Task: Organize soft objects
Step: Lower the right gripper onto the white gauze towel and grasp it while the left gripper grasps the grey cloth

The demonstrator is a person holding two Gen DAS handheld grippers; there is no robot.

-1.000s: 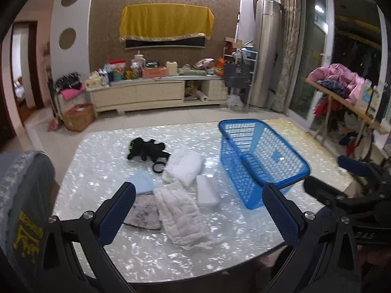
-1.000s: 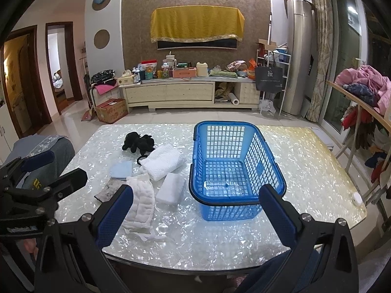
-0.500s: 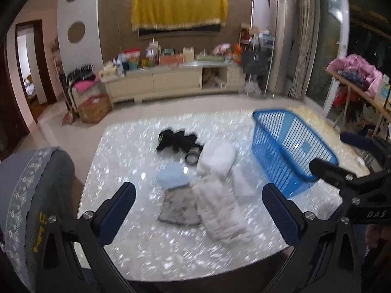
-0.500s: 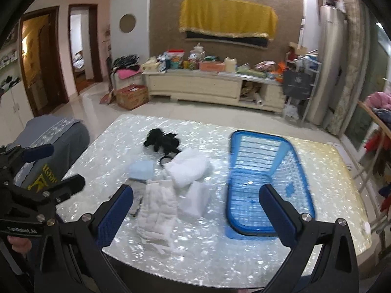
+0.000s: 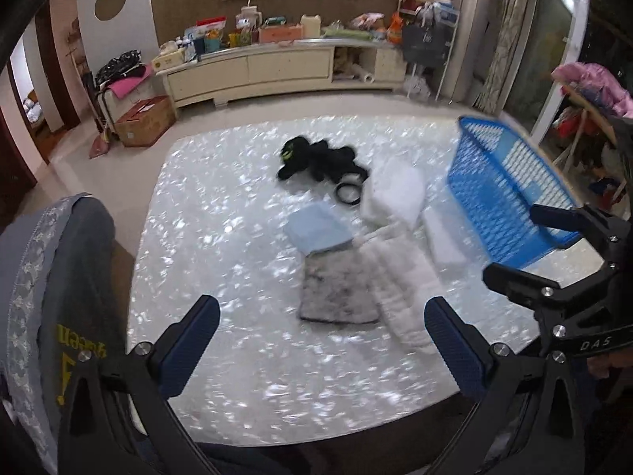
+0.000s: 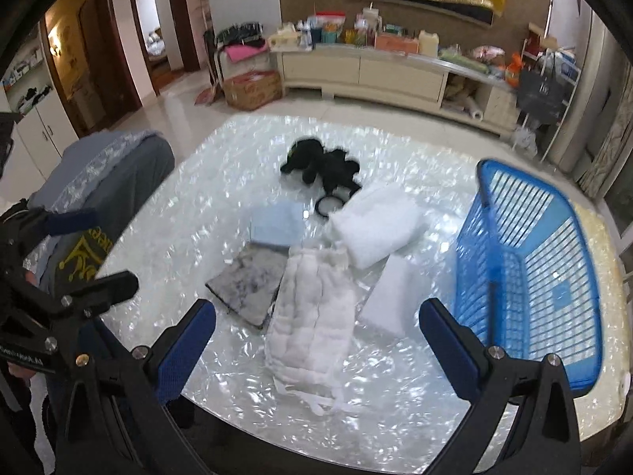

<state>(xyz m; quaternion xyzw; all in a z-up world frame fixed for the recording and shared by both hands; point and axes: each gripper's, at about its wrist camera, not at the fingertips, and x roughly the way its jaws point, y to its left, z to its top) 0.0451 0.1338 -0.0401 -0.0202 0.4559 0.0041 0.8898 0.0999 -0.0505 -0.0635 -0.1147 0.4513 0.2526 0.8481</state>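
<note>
On the table [image 6: 205, 360], quilted white cloth [image 6: 312, 316] lies lengthwise toward 2 released hand-held grippers [image 5: 322, 352] [image 6: 316, 350].

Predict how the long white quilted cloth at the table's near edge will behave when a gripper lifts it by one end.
The quilted cloth lies rumpled with loose ties trailing, so it will probably droop and unfold. It looks thin, likely light. On the glossy table it may slide before lifting.

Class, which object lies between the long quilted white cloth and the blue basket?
A flat white pad lies between the quilted cloth and the blue basket, clearest in the right wrist view.
</note>
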